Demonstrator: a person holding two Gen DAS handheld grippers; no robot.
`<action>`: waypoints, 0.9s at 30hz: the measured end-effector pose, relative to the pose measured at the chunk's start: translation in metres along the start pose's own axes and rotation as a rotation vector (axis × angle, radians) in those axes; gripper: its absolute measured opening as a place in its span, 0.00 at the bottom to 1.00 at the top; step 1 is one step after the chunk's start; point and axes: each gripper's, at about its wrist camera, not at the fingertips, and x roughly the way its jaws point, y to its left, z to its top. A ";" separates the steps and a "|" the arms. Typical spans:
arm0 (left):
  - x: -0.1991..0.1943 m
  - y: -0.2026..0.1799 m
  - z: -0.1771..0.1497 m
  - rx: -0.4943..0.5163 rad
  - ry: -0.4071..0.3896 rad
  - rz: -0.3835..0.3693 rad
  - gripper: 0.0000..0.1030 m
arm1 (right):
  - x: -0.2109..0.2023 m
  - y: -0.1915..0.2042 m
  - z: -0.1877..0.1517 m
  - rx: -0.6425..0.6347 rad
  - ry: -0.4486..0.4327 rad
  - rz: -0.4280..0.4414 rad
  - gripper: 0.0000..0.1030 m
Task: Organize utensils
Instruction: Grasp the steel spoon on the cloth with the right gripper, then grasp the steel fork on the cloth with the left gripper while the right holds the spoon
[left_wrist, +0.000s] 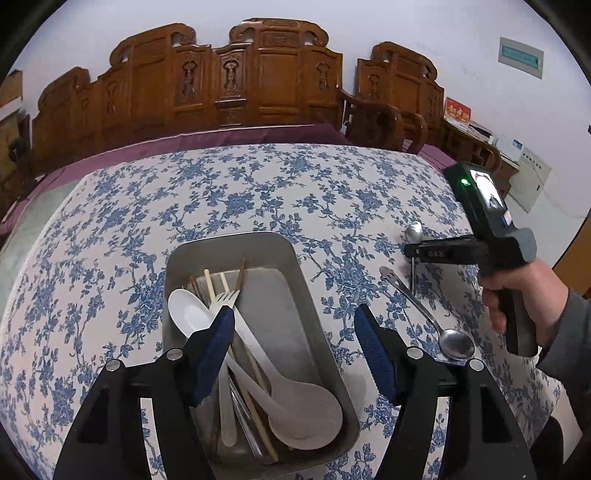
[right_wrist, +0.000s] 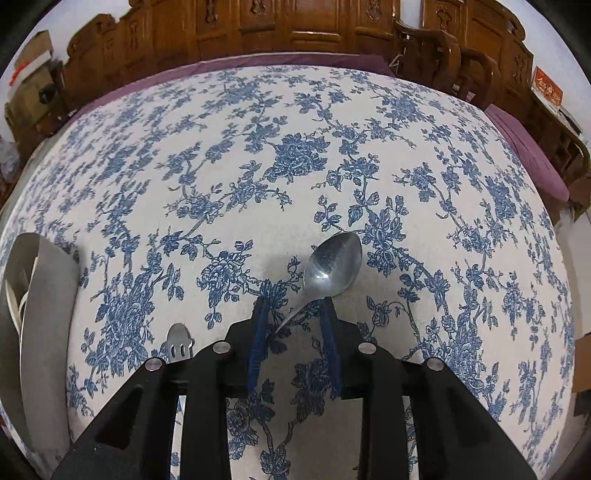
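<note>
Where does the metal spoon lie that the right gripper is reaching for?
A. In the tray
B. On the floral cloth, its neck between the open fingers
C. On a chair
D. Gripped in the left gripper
B: the spoon lies on the cloth, its neck between the fingers of the open right gripper, outside the tray.

The left tool (left_wrist: 294, 320) hid the fork's (left_wrist: 226, 298) handle; the right tool (right_wrist: 294, 309) covered the spoon's (right_wrist: 332, 263) handle end; the tray (right_wrist: 44, 332) was cut off.
</note>
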 end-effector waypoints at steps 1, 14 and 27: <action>-0.001 -0.001 0.000 0.001 -0.002 -0.001 0.62 | 0.001 -0.001 0.002 0.020 0.007 0.004 0.32; -0.005 -0.010 -0.001 0.026 -0.008 -0.003 0.62 | 0.002 -0.005 0.008 -0.032 0.082 -0.015 0.05; -0.007 -0.036 -0.003 0.060 -0.007 -0.007 0.62 | -0.012 -0.030 -0.016 -0.110 0.097 0.022 0.03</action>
